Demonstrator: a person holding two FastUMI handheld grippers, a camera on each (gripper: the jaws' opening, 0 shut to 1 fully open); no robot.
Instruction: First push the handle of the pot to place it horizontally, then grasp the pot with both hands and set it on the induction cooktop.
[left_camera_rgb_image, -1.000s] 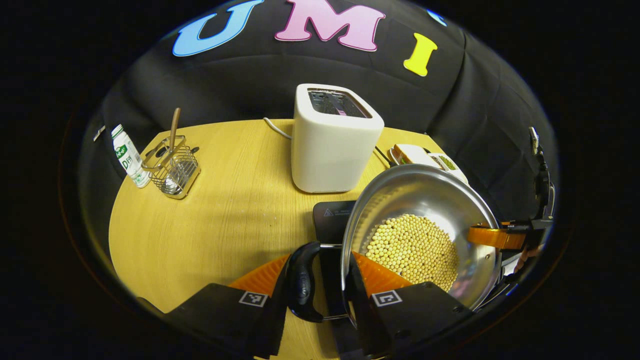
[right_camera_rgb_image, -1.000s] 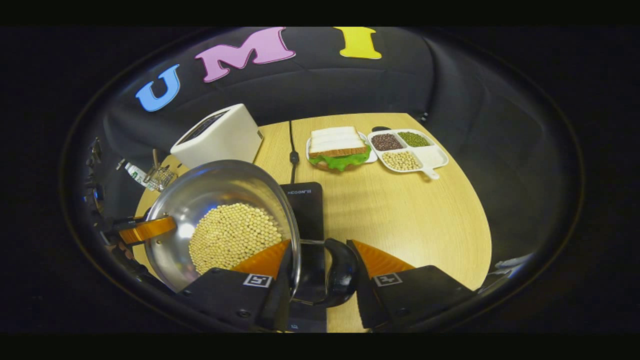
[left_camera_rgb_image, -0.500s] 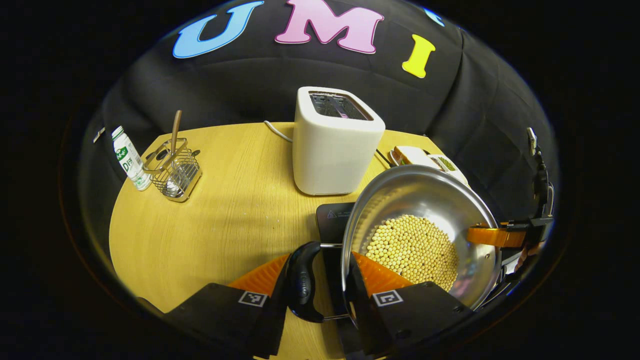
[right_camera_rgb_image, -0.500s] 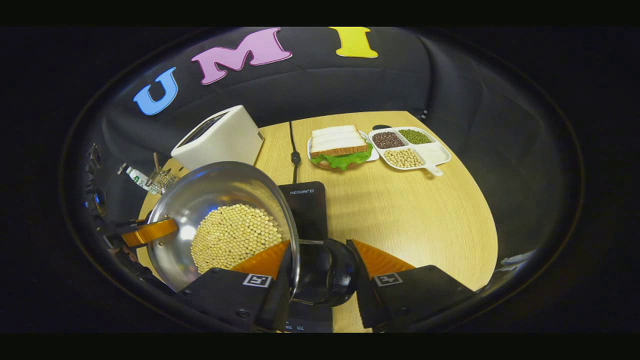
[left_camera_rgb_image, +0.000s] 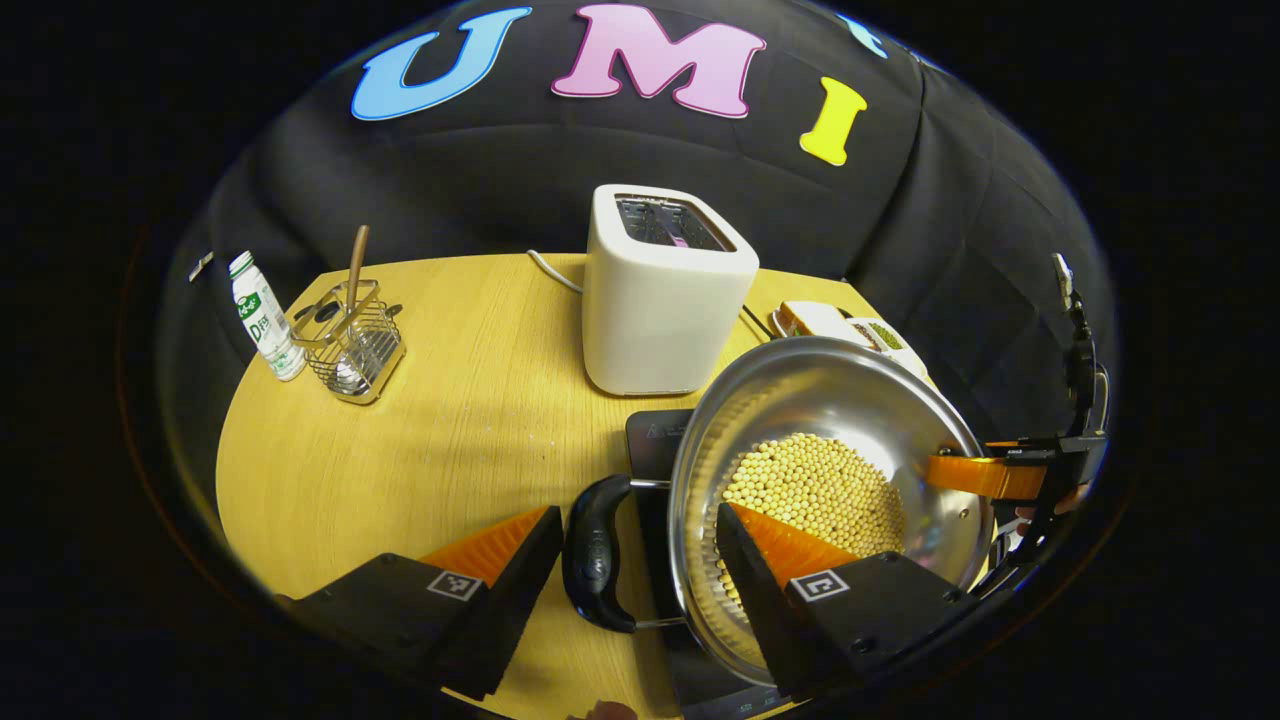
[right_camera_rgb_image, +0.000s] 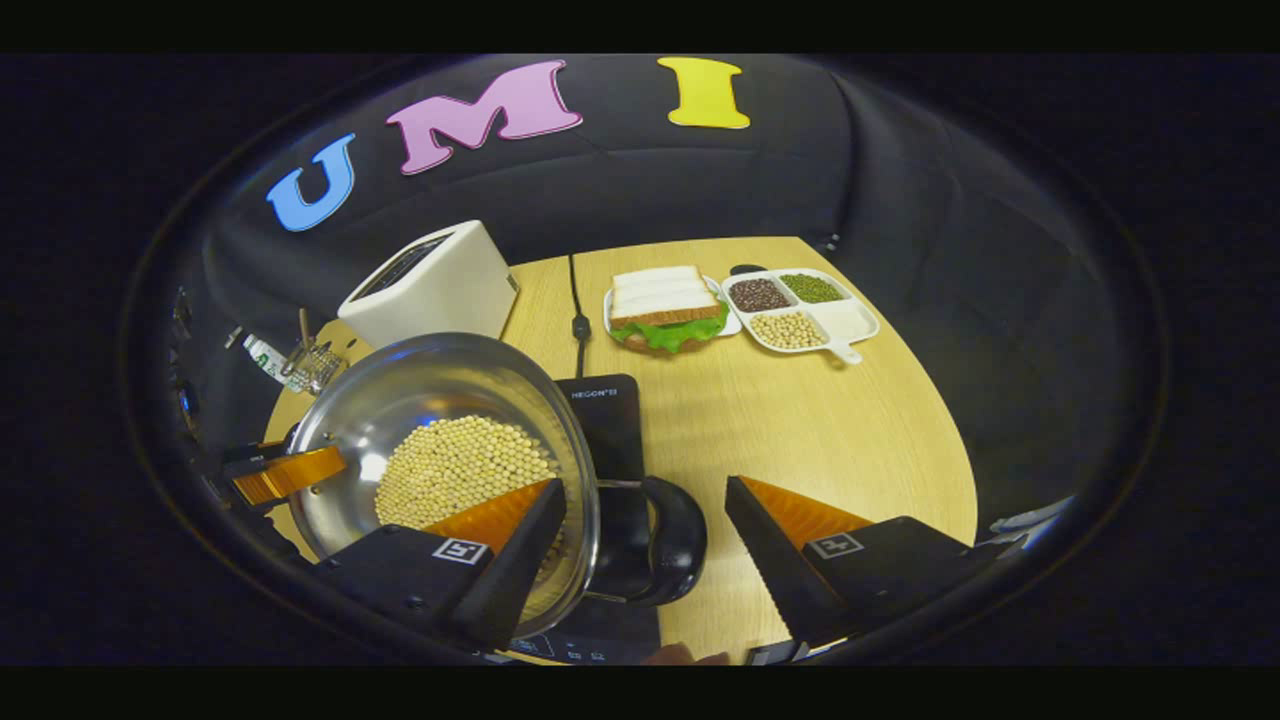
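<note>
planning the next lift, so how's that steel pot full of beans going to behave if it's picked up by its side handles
The pot likely feels heavy: the beans cover its bottom. They are loose, so tilting would probably shift them. The handle is a wire-mounted loop, so it may swing.

pot (left_camera_rgb_image: 850, 400): shiny steel, I see it upright and part-filled with pale yellow beans, sitting on the cooktop | handles: black loop handle (left_camera_rgb_image: 598, 553) on one side, second one (right_camera_rgb_image: 672, 541) opposite, both level | cooktop (right_camera_rgb_image: 606, 425): flat black slab on the wooden table, mostly under the pot
</note>
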